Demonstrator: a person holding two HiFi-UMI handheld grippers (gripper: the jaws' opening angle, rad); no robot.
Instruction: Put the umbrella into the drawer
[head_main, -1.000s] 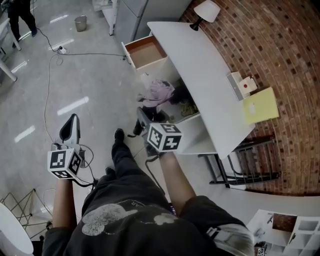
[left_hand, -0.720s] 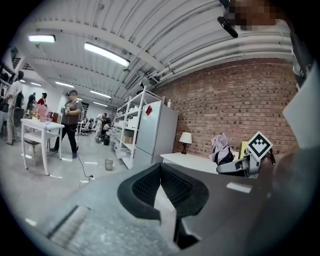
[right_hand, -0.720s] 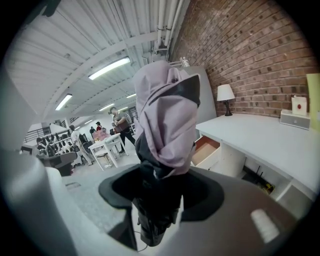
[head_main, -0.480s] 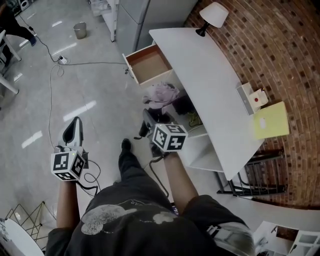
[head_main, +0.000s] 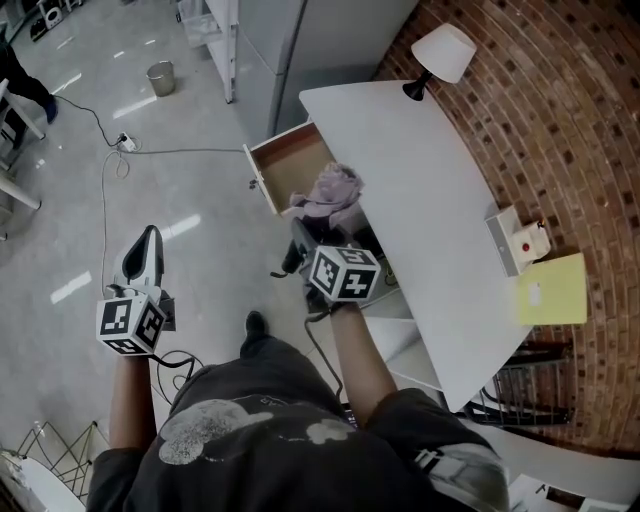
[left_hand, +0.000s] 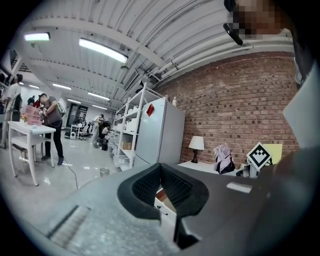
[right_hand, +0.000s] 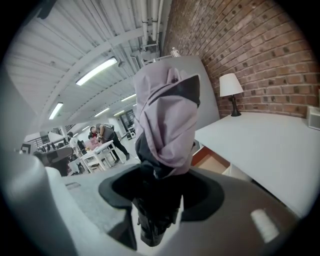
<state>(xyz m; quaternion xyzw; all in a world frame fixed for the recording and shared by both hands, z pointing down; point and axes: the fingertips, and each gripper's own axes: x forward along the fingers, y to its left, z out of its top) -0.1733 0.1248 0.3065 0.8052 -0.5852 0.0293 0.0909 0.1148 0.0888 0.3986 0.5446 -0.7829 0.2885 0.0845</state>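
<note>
My right gripper (head_main: 303, 243) is shut on a folded lilac and black umbrella (head_main: 333, 190), which sticks out ahead of its jaws. In the right gripper view the umbrella (right_hand: 167, 120) stands upright between the pads, gripped low on its dark part. Its top shows against the near corner of the open drawer (head_main: 288, 165), whose brown inside looks empty. The drawer belongs to a white desk (head_main: 430, 210). My left gripper (head_main: 143, 258) hangs over the floor to the left, jaws together with nothing in them.
A table lamp (head_main: 440, 52) stands at the desk's far end, a white box with a red button (head_main: 518, 240) and a yellow sheet (head_main: 552, 290) at its near end. A grey cabinet (head_main: 300, 40) stands beyond the drawer. A cable (head_main: 105, 180) and a bucket (head_main: 160, 75) lie on the floor.
Both grippers and the person have moved along the desk toward the drawer. The umbrella, earlier in front of the desk's shelves, now shows at the drawer's near corner. The grip is unchanged.
</note>
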